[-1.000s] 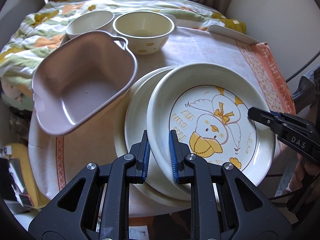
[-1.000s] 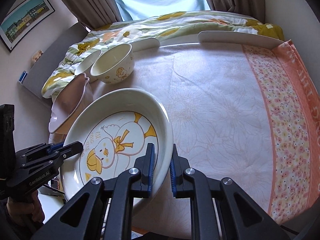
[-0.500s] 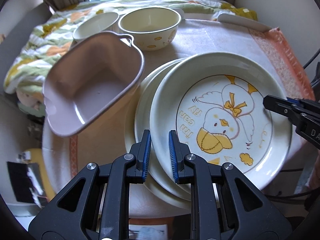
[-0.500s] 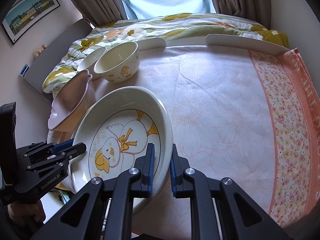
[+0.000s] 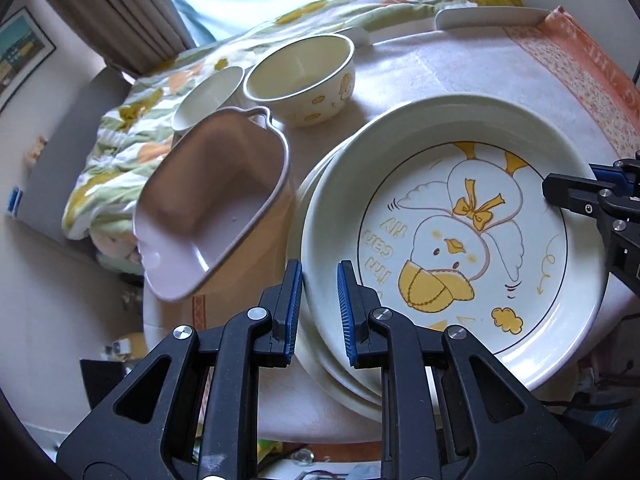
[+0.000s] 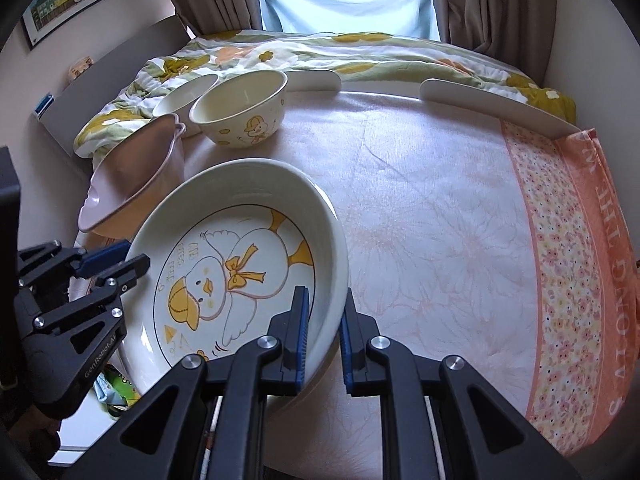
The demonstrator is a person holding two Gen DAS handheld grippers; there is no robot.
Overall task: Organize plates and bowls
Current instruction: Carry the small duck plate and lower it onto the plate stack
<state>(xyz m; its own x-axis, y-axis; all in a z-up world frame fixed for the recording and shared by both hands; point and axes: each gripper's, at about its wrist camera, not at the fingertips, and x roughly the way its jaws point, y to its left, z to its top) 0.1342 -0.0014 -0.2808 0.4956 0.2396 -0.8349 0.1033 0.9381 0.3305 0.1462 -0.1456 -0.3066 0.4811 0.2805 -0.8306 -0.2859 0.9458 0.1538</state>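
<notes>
Pink handled dish (image 5: pixel 212 208) at table (image 6: pixel 440 220) edge, then left gripper (image 5: pixel 319 308) clamped on near rim of duck plate (image 5: pixel 460 240), plate resting on plain plates (image 5: pixel 316 344), right gripper (image 6: pixel 324 326) clamped on opposite rim.

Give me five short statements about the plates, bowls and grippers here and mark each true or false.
1. Both grippers clamp the rim of the duck plate. True: left gripper on one side, right gripper on the other.
2. The duck plate lies alone on the cloth. False: it sits over more plates.
3. The pink dish stands level. False: it is tilted.
4. The yellow bowl has a white bowl beside it. True.
5. The yellow bowl sits inside the pink dish. False: it stands on the tablecloth beyond the dish.
</notes>
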